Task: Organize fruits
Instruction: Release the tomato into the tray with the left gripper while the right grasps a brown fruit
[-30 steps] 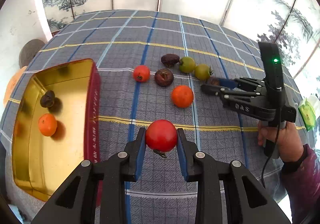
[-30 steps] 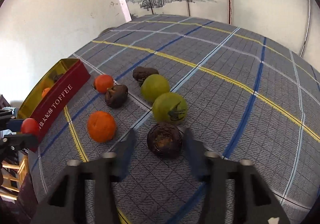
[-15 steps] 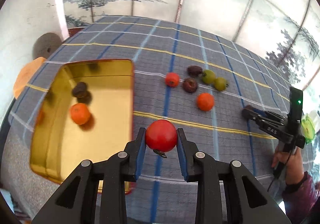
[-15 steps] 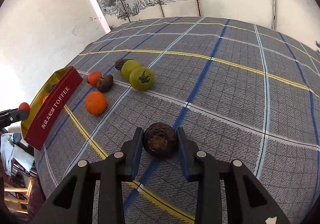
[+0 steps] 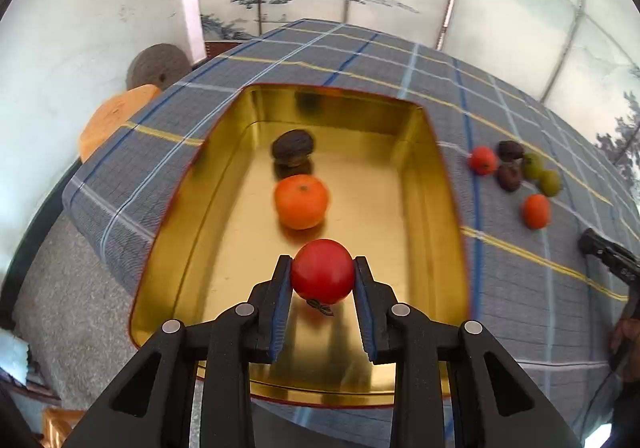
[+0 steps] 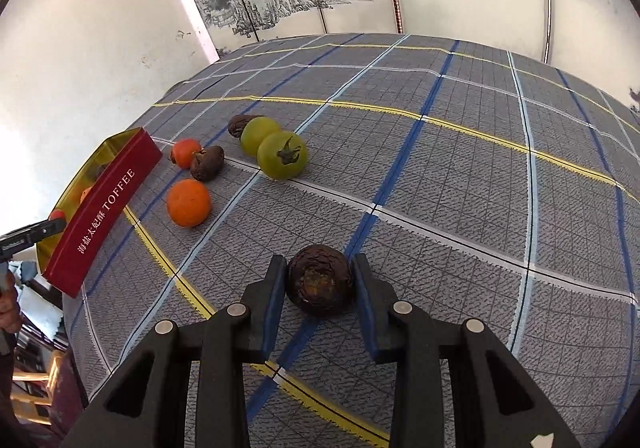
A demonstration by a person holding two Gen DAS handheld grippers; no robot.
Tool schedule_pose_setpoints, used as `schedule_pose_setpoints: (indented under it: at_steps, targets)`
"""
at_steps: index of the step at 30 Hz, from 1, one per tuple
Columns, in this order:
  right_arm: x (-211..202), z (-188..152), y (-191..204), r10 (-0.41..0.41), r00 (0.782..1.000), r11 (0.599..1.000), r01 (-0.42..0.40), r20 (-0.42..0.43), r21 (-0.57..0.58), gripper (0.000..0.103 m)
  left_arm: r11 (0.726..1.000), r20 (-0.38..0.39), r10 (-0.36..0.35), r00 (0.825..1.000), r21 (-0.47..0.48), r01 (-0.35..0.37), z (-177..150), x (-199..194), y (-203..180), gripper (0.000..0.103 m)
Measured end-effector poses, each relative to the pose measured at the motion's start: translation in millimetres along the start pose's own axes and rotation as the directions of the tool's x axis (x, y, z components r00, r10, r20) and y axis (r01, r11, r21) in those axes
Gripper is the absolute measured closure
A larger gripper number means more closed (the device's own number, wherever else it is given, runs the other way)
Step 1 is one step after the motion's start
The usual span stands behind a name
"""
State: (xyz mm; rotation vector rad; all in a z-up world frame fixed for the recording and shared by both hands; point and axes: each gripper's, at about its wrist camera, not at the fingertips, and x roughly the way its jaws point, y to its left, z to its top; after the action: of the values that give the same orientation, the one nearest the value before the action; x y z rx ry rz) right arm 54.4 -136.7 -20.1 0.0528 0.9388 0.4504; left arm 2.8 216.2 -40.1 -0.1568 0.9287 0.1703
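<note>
The left gripper (image 5: 322, 275), clamped on a red tomato (image 5: 322, 271), has swung from over the cloth to above the gold tin (image 5: 448, 183); release looks next. The right gripper (image 6: 320, 280) now pinches a dark fruit (image 6: 320, 280) clear of the pile.

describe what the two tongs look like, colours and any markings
Both tongs are matt black plastic with angular, cut-out linkage arms and round silver pivot pins. The left tongs and right tongs each carry ribbed blue pads on the inner faces of the fingers. Seen from the left wrist view, the right tongs show pale lettering on the side, too small to read.
</note>
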Motion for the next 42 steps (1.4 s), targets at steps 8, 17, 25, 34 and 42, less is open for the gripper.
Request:
schedule_pose_setpoints:
  at_steps: [8, 17, 25, 34, 42]
  targets:
    - [0, 0, -1, -0.007, 1.0, 1.0, 0.007, -0.001, -0.003, 0.073, 1.0, 0.001, 0.017, 1.0, -0.012, -0.017, -6, 14, 14, 0.072]
    - [1, 0, 0, -0.016, 1.0, 1.0, 0.016, -0.002, -0.01, 0.073, 1.0, 0.017, 0.019, 1.0, -0.006, -0.018, -6, 19, 24, 0.072]
    - [5, 0, 1, -0.038, 0.999, 0.999, 0.037, -0.004, -0.029, 0.073, 1.0, 0.021, 0.017, 1.0, 0.001, -0.017, -7, 23, 29, 0.072]
    - [5, 0, 1, -0.045, 0.999, 0.998, 0.045, -0.005, -0.035, 0.073, 1.0, 0.017, 0.024, 1.0, 0.02, -0.024, -3, 28, 27, 0.072]
    - [5, 0, 2, -0.044, 0.999, 0.998, 0.044, -0.005, -0.035, 0.073, 0.996, 0.041, 0.077, 0.996, 0.033, -0.079, -3, 21, 20, 0.071]
